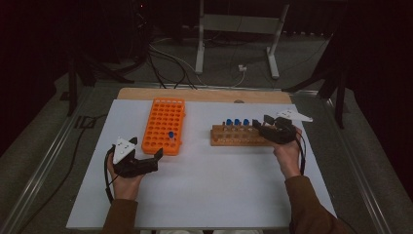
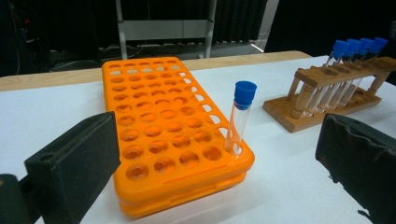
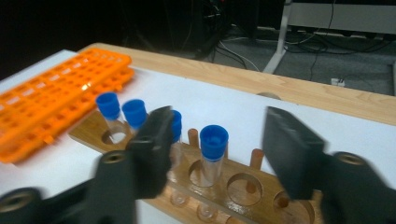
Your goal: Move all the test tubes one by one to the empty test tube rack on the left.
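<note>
- The white-topped counter [image 1: 204, 190] carries an orange plastic rack with many round holes [image 1: 164, 125] on its left half and a low wooden rack with turned posts [image 1: 237, 136] on its right half; the two stand well apart, with a bare white lane between them.
- One clear tube with a blue cap [image 2: 240, 119] stands upright in a hole at the orange rack's near right corner, just inside the rim.
- The left claw [image 1: 152, 158] lies low near that corner, jaws spread wide and holding nothing; in the left gripper view the capped tube stands between the jaws but farther off, untouched.
- The right claw [image 3: 215, 149] hangs over the wooden rack's right part, jaws spread on either side of a blue-capped clear tube [image 3: 212, 156] seated in a hole, clear of its cap on both sides.
- Three more blue-capped tubes [image 3: 122, 114] stand in the holes beyond it.
- Empty holes [image 3: 243, 184] lie toward the rack's right end.
- A broad bare stretch of counter runs along the near edge.
</note>
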The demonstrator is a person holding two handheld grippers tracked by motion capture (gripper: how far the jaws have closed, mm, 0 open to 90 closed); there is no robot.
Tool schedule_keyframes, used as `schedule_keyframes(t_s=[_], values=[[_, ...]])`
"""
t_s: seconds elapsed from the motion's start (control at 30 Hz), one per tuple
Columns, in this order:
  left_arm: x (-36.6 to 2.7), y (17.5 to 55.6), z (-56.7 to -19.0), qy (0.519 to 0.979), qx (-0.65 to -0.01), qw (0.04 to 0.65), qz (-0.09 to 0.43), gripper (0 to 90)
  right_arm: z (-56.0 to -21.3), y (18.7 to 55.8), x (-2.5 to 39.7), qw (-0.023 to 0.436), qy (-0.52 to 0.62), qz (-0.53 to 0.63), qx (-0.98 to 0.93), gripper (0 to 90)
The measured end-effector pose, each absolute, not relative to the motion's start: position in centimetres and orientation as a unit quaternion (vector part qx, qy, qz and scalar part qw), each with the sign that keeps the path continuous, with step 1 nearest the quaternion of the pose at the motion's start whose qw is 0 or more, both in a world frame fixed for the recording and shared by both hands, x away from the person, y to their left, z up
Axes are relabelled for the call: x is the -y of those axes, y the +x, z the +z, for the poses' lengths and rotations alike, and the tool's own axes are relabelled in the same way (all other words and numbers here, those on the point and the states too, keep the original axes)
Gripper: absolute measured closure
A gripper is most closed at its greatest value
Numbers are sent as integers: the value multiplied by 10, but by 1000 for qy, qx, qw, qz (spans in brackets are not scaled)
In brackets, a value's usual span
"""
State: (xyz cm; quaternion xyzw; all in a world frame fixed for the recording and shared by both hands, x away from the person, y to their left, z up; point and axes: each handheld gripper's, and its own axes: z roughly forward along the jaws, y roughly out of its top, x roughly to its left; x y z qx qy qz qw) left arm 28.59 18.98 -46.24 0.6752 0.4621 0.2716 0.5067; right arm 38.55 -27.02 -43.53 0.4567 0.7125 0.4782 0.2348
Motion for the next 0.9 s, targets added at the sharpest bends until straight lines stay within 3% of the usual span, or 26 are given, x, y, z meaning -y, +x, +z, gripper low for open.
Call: schedule_keyframes(t_s=[0.13, 0.73, 0.9], values=[[-190, 286, -463, 674, -465, 504, 273, 9, -440, 389, 266, 244, 452, 466, -720, 571], [-192, 286, -464, 673, -473, 499, 273, 11, -466, 396, 254, 228, 479, 451, -718, 752], [-191, 286, -465, 674, -474, 497, 272, 11, -466, 394, 251, 235, 474, 446, -722, 764]])
